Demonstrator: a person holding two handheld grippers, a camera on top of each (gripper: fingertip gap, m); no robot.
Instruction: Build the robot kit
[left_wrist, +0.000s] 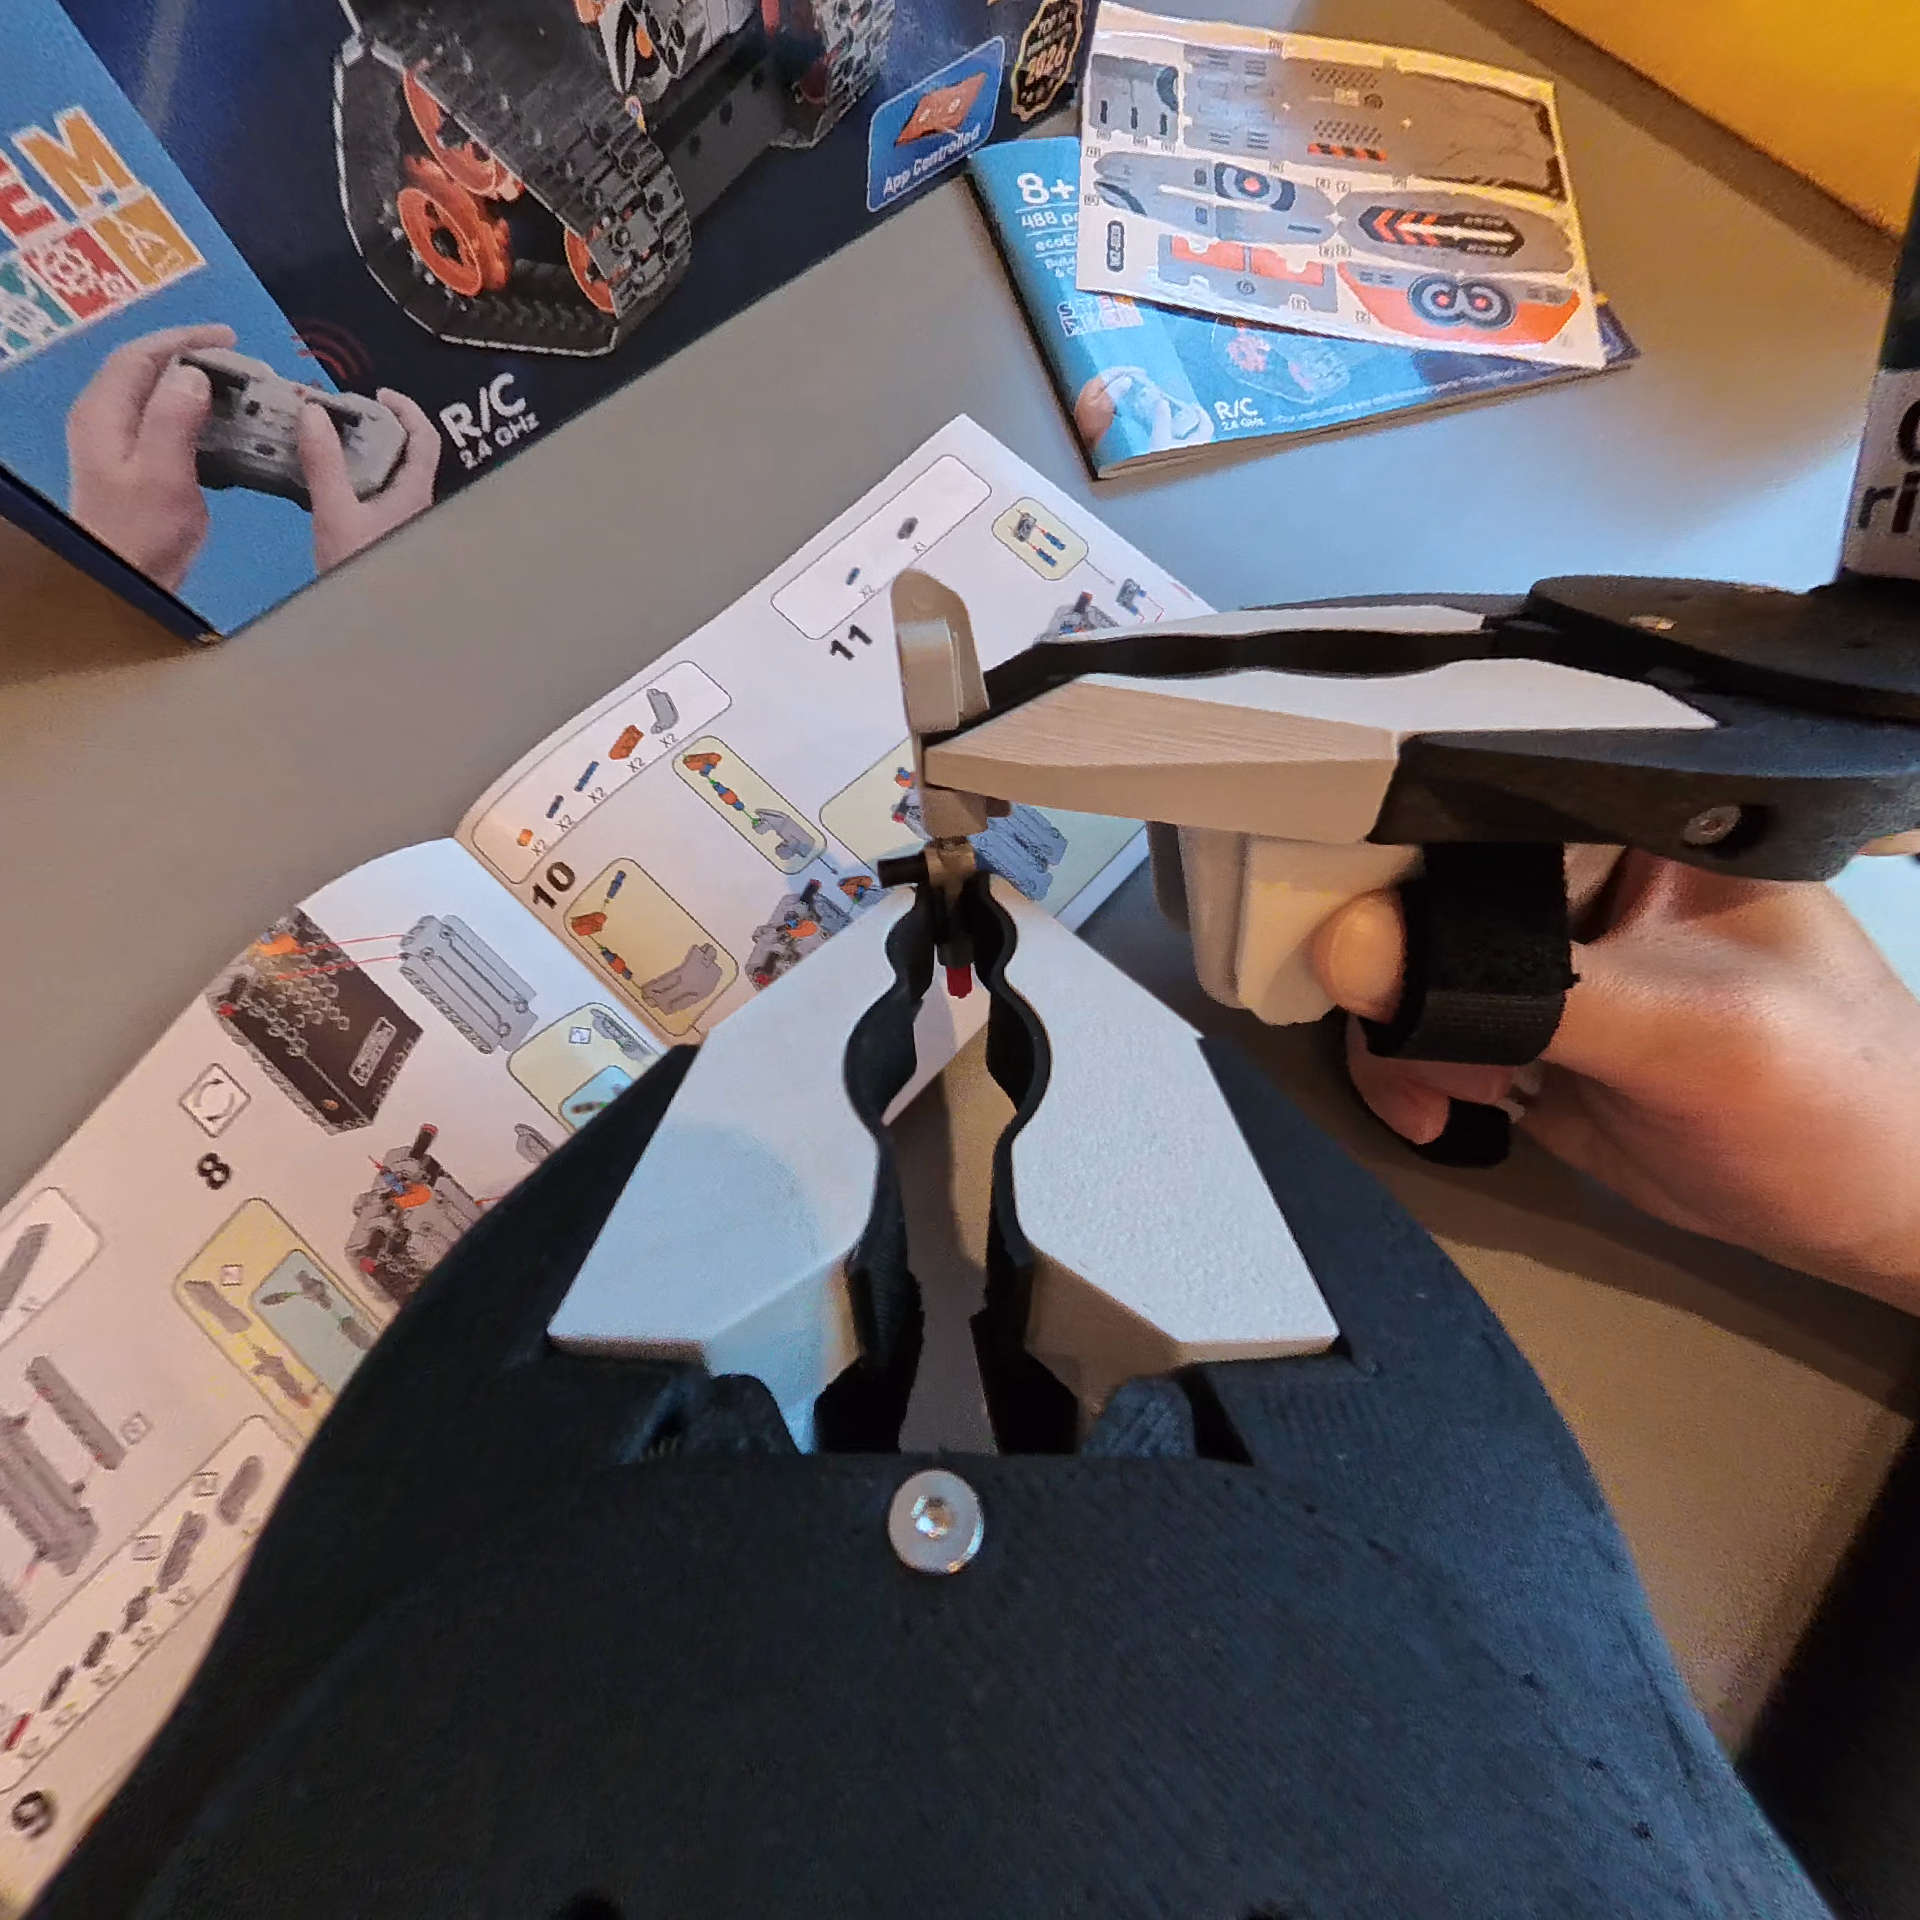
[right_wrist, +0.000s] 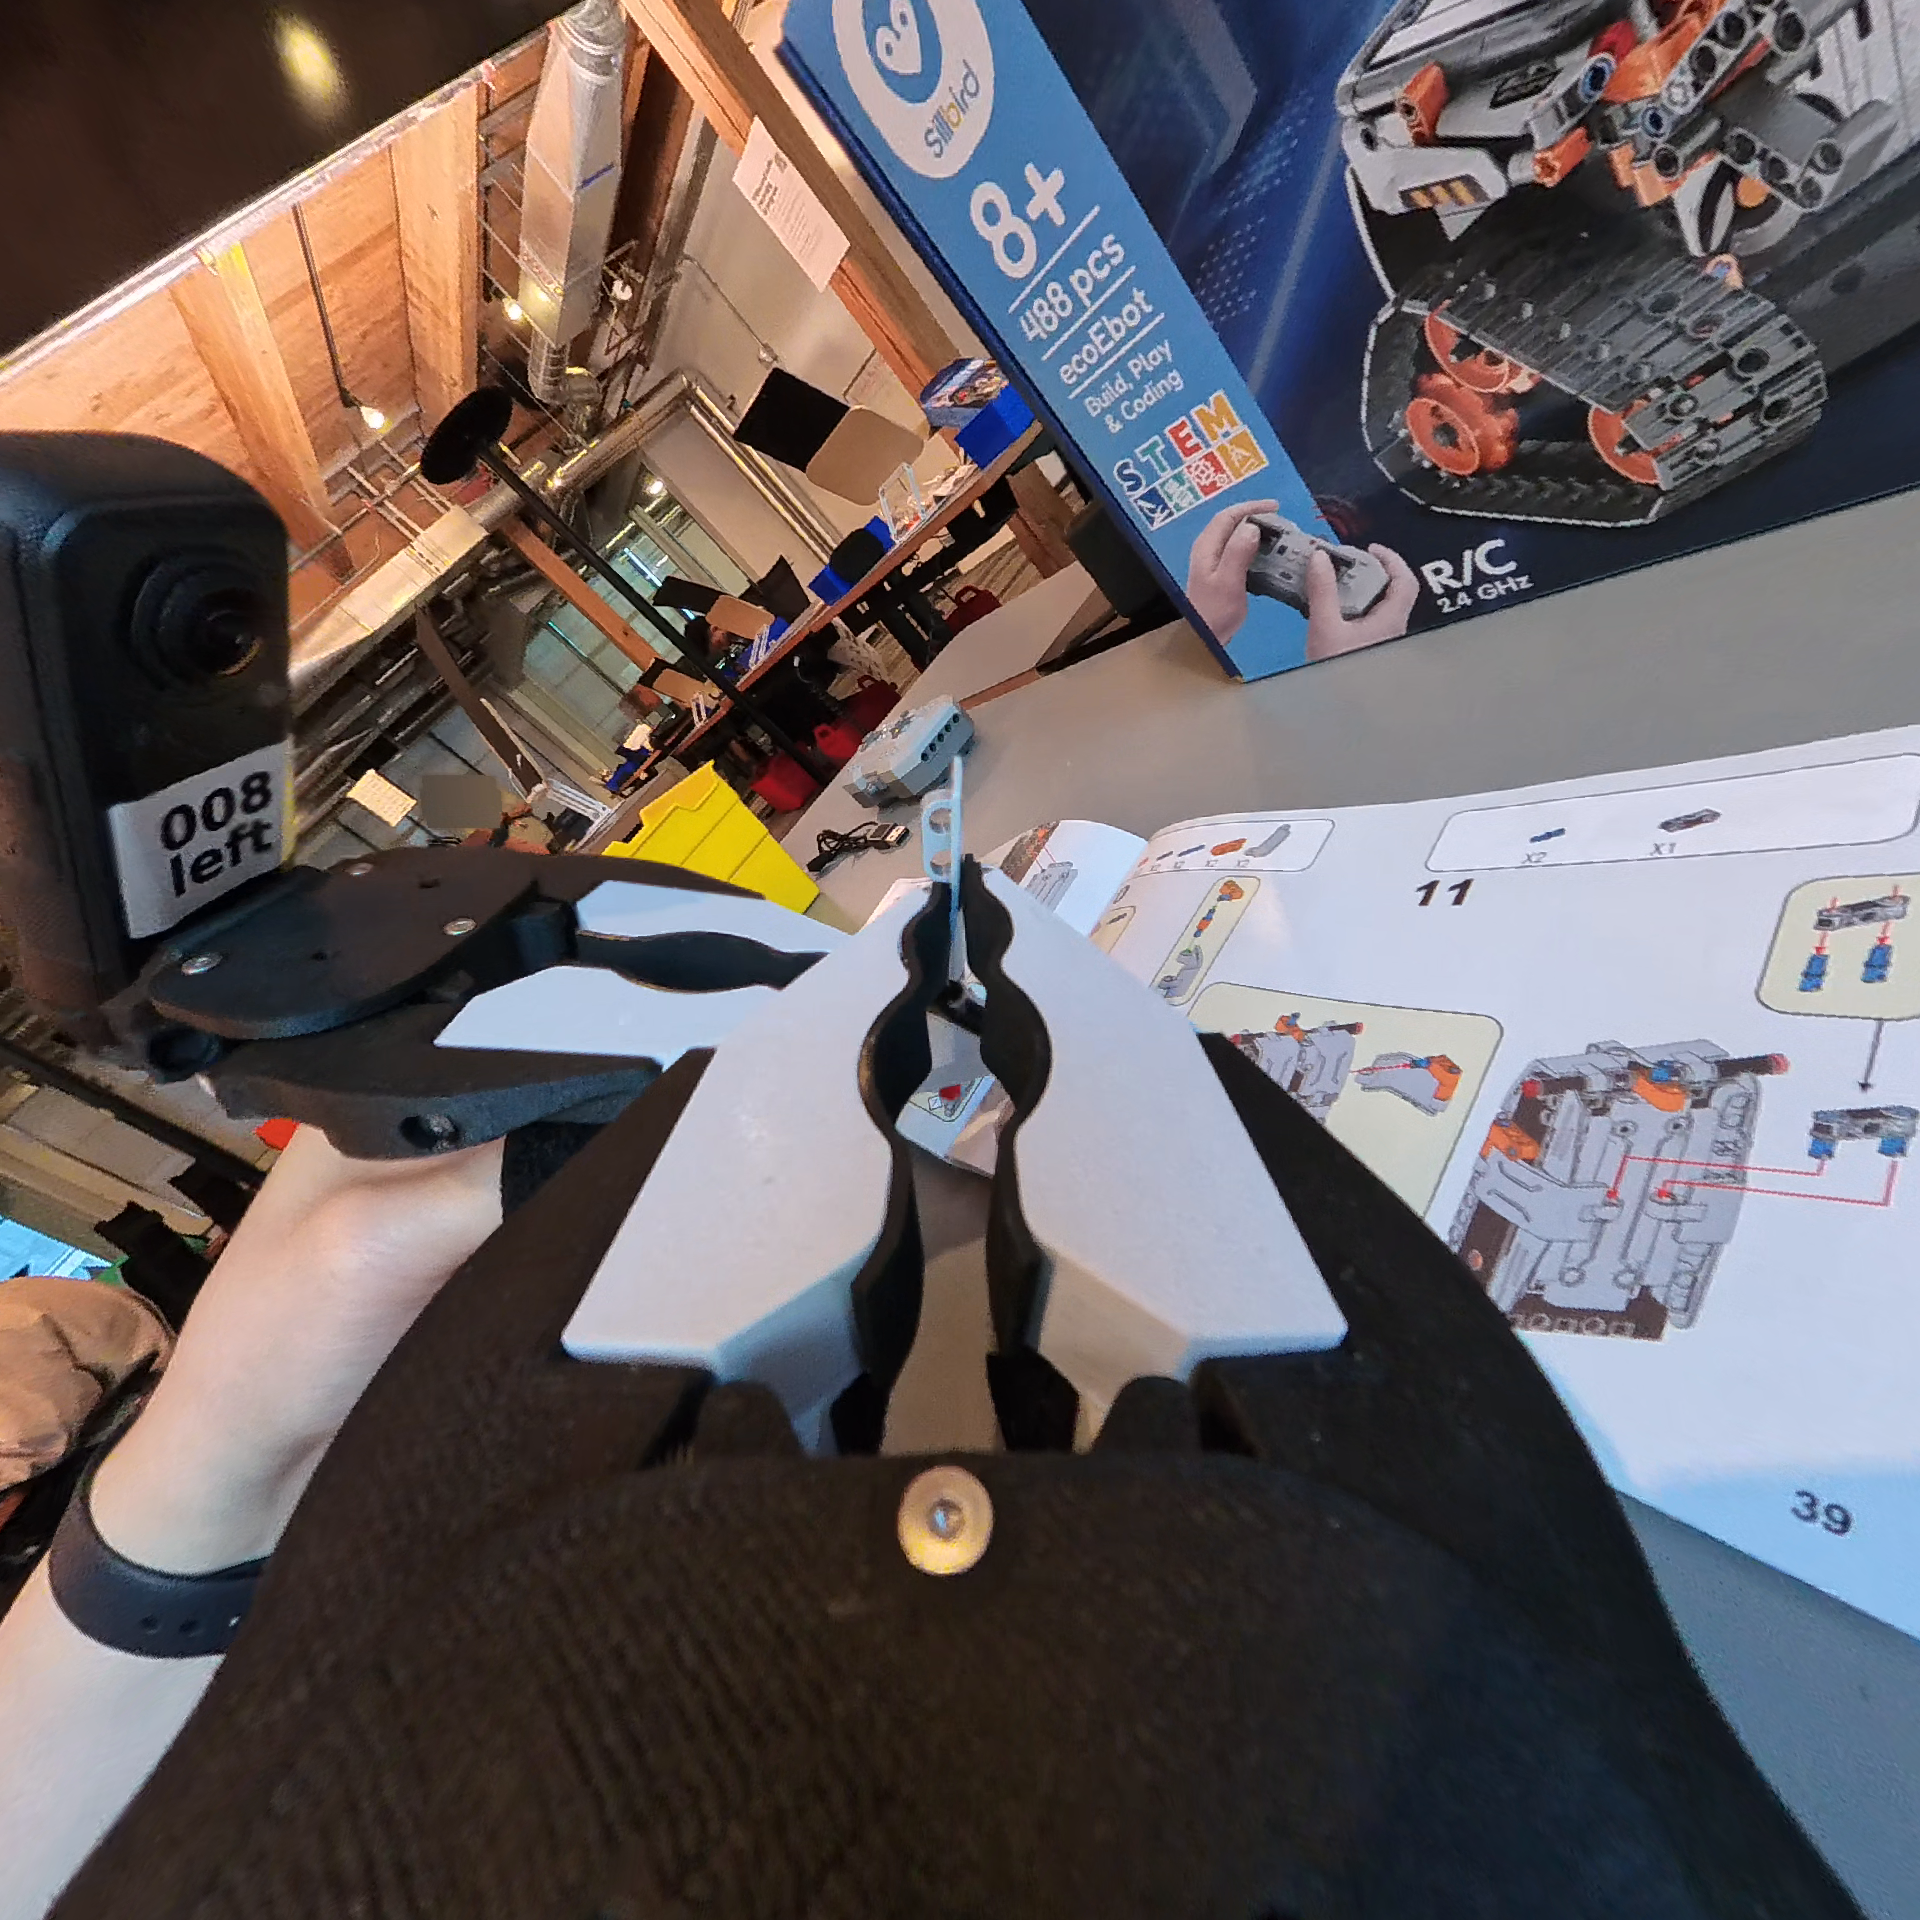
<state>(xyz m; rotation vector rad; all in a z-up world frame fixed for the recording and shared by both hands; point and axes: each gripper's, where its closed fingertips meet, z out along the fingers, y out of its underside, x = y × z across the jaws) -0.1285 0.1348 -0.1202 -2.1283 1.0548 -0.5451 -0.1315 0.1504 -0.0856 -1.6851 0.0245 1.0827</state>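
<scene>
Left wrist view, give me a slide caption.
Left gripper and right gripper pinch a small grey part above an open instruction booklet.

Under your left tongs (left_wrist: 940, 914) lies the open manual (left_wrist: 582, 935) on the table (left_wrist: 1403, 520); the box (left_wrist: 416, 260) stands beyond, booklet (left_wrist: 1195, 364) and sticker sheet (left_wrist: 1330, 177) beyond-right.

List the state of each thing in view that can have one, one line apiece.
Left tool: shut on a small black pin with a red tip.
Right tool: shut on a flat light grey plastic beam, held upright.
White stapled instruction booklet: open, flat on the grey table.
Blue cardboard toy box: standing, closed.
Sticker sheet: lying on a blue booklet.
</scene>
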